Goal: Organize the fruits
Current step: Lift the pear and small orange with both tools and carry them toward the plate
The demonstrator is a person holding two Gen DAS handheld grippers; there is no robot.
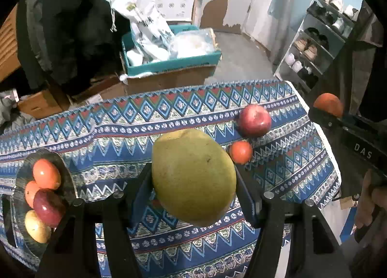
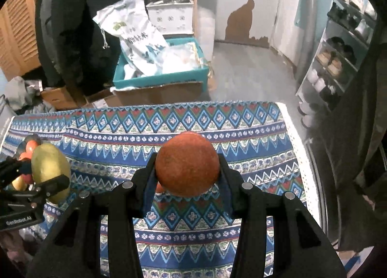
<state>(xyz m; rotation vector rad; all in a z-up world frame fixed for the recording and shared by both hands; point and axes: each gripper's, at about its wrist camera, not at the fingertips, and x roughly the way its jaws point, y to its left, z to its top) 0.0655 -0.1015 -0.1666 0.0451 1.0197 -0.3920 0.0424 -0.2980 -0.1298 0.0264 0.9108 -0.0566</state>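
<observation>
Above the patterned cloth (image 1: 121, 132) both tools are loaded; the left gripper (image 1: 193, 181) is clamped on a big yellow-green mango (image 1: 193, 176), its pads pressed to the fruit's two sides, and the right gripper (image 2: 187, 174) is clamped on an orange (image 2: 187, 164), jaws at a narrow set around it; both fruits look clear of the cloth.

Judged from this, the step in hand is the carry: two fruits picked, neither yet put down; the goal is most likely the dark plate (image 1: 65, 169) at the cloth's left edge, where fruit is already gathered. The next move calls for bringing each load over the plate, lowering it into a free spot and only then opening; the mango is bulky and the plate looks crowded, so it may nudge the pile or roll off the rim; the orange is round and could roll likewise.

Count, from the left wrist view: four fruits on the plate, two orange-coloured, one red apple (image 1: 47, 207) and one yellow fruit (image 1: 36, 227) at the near side; two loose on the cloth, a red apple (image 1: 254, 120) and a small orange fruit (image 1: 240, 152) just beside it; two held, one mango, one orange; eight in all. More may lie hidden behind the mango.
</observation>
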